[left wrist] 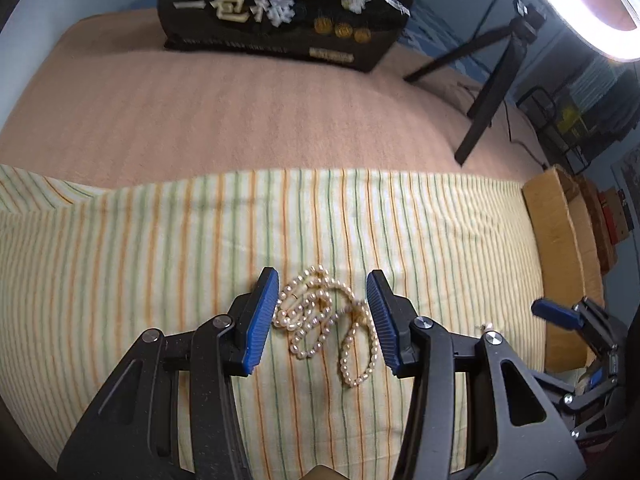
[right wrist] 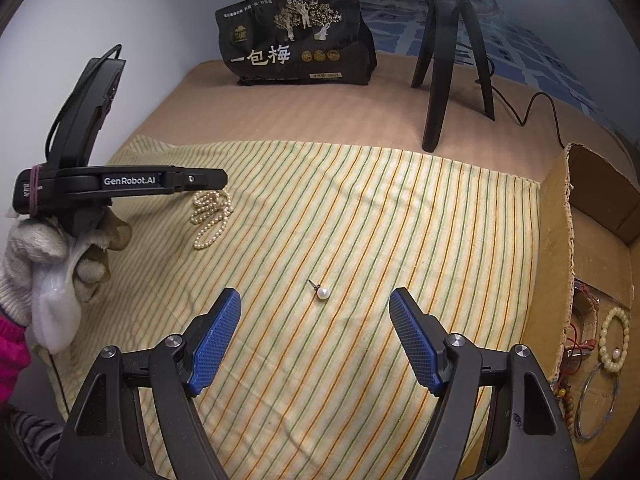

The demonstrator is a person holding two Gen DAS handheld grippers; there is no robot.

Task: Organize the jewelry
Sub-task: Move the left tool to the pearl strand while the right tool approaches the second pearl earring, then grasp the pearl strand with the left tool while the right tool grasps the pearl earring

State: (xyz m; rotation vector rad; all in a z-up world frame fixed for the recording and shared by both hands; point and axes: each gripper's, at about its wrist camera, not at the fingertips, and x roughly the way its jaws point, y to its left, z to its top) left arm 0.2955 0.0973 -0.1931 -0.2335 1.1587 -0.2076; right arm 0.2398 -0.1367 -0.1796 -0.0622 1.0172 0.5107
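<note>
Part of the sorting looks done: in the cardboard box (right wrist: 560, 248) at the right edge of the striped cloth (right wrist: 360, 208) there already lie a pale bead bracelet (right wrist: 615, 338), a thin metal bangle (right wrist: 596, 404) and some red cord pieces. Two items remain on the cloth — the pearl necklace (left wrist: 326, 320), heaped toward the left edge, and a single pearl stud earring (right wrist: 321, 292) near the middle.

The left gripper (left wrist: 322, 320) is lowered over the necklace with its blue pads spread wide, one on each side of the heap, just beside the pearls; whether a pad actually touches them is hard to tell. A gloved hand (right wrist: 44, 256) holds it roughly level, just above the cloth.

The right gripper (right wrist: 316, 336) is tilted down toward the earring, its jaws also wide apart and holding nothing — the stud sits slightly ahead of the fingertips, between their lines.
</note>
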